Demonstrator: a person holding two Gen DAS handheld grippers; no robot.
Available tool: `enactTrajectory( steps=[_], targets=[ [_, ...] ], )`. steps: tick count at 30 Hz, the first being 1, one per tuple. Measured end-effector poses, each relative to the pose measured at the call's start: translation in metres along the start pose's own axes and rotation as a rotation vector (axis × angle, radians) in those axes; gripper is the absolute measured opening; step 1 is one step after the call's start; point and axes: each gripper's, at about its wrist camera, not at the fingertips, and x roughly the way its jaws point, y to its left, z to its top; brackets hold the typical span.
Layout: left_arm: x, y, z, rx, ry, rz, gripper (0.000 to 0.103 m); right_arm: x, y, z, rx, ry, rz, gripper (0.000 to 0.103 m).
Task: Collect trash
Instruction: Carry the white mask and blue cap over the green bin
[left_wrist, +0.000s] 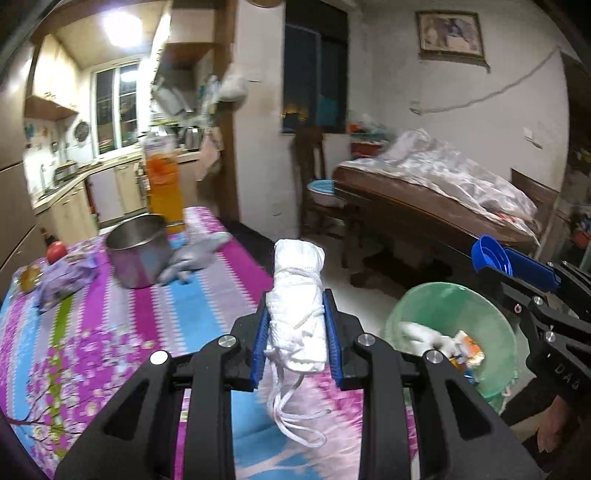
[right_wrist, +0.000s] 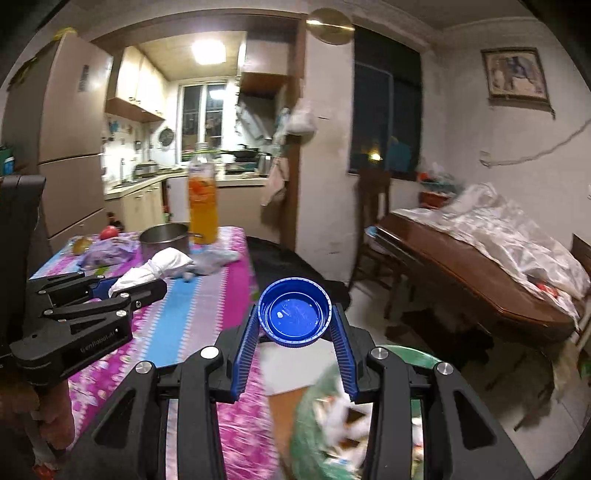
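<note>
My left gripper (left_wrist: 295, 314) is shut on a rolled white face mask (left_wrist: 297, 295) with loose ear loops, held above the table's right edge. It also shows in the right wrist view (right_wrist: 133, 286). My right gripper (right_wrist: 294, 315) is shut on a blue bottle cap (right_wrist: 294, 312), open side toward the camera; the cap also shows in the left wrist view (left_wrist: 491, 256). A green trash bin (left_wrist: 448, 332) with paper scraps inside stands on the floor beside the table, below and right of both grippers; it shows blurred in the right wrist view (right_wrist: 325, 417).
The table (left_wrist: 92, 332) has a pink, blue and purple cloth. On it stand a steel pot (left_wrist: 138, 254), an orange drink bottle (left_wrist: 164, 192), a purple bag (left_wrist: 62, 280), a tomato (left_wrist: 56, 251) and a grey cloth (left_wrist: 192, 254). A bed (left_wrist: 436, 195) and a chair (left_wrist: 314, 177) stand at the right.
</note>
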Motion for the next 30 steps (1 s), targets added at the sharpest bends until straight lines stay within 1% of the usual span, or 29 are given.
enactTrajectory(
  steps=[3,7,10,13,17,20,25,30],
  targets=[
    [0.011,-0.027,0.001,0.027,0.011,-0.041,0.025,-0.003,-0.033,-0.007,0.025,0.012,-0.039,0.040],
    [0.029,-0.061,0.000,0.066,0.042,-0.109,0.025,0.000,-0.076,-0.016,0.053,0.057,-0.083,0.040],
    [0.044,-0.083,-0.002,0.087,0.079,-0.157,0.026,0.008,-0.111,-0.031,0.090,0.125,-0.104,0.040],
    [0.061,-0.102,-0.005,0.100,0.126,-0.196,0.026,0.022,-0.133,-0.049,0.115,0.190,-0.116,0.040],
    [0.081,-0.123,-0.015,0.114,0.182,-0.228,0.026,0.041,-0.152,-0.068,0.148,0.251,-0.120,0.040],
    [0.092,-0.136,-0.023,0.133,0.208,-0.234,0.026,0.052,-0.167,-0.082,0.173,0.282,-0.122,0.040],
    [0.102,-0.146,-0.031,0.145,0.232,-0.239,0.026,0.061,-0.178,-0.098,0.190,0.305,-0.118,0.040],
    [0.106,-0.156,-0.034,0.154,0.234,-0.236,0.026,0.060,-0.177,-0.104,0.195,0.310,-0.116,0.040]
  ],
)
